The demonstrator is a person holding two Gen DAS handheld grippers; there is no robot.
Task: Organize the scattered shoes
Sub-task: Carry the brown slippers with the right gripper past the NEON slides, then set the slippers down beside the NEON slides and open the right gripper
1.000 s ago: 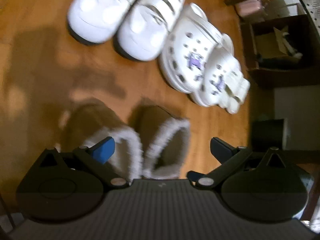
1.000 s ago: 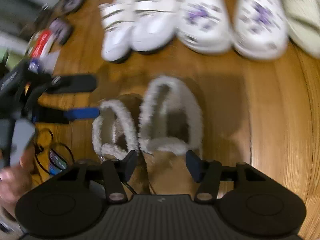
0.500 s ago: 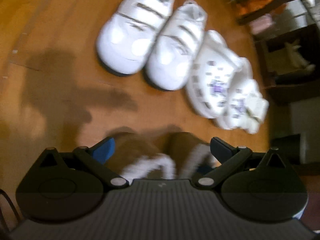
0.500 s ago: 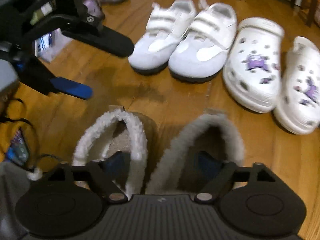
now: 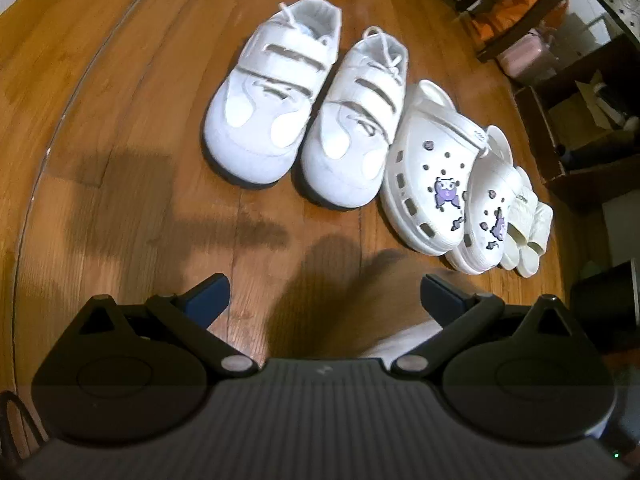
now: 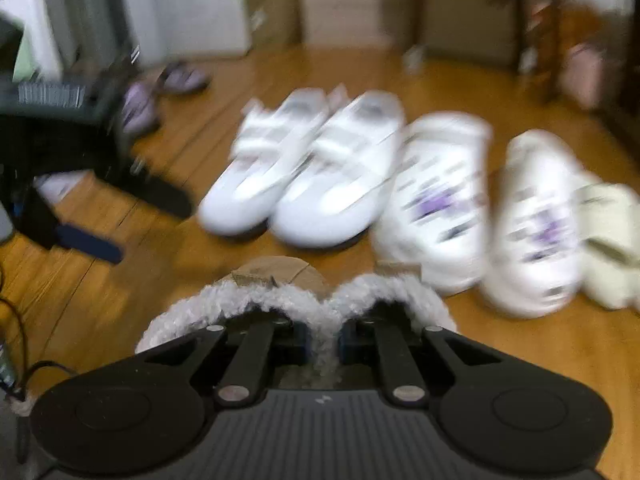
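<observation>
The fleece-lined slippers (image 6: pixel 296 300), at bottom centre of the right wrist view, are pinched together by their inner collars in the just-closed right gripper (image 6: pixel 322 340); soft fleece could slip free. The left gripper (image 5: pixel 324 292) hangs open, empty.

White sneakers (image 5: pixel 308 120); clogs (image 5: pixel 436 172), seemingly purple-charmed.

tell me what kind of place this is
Most likely a lived-in room at home. Shoes stand in a row on a wood floor: sneakers, clogs. Cluttered dark shelves line one side, and cardboard boxes sit by the far wall.
</observation>
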